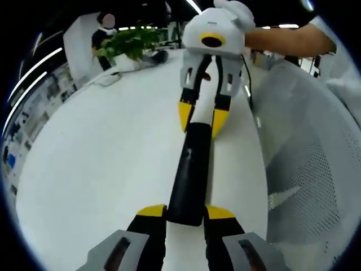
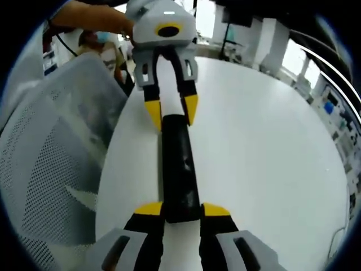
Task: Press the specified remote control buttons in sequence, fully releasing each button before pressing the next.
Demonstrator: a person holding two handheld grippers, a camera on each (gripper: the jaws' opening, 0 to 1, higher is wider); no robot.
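A long black remote control (image 1: 190, 169) lies lengthwise over the white table (image 1: 101, 169), held at both ends. In the left gripper view my left gripper (image 1: 186, 212) is shut on its near end, with a yellow-tipped jaw on each side. My right gripper (image 1: 202, 119) comes in from the top, shut on the far end. The right gripper view mirrors this: my right gripper (image 2: 181, 210) clamps the near end of the remote (image 2: 179, 169), and my left gripper (image 2: 172, 111) clamps the far end. The buttons are too dark to make out.
A white mesh chair (image 1: 307, 169) stands right beside the table edge, and it appears again as the mesh chair (image 2: 51, 158) in the right gripper view. A green plant (image 1: 132, 42) and a cable sit at the table's far end. A bare forearm (image 1: 287, 39) reaches behind the right gripper.
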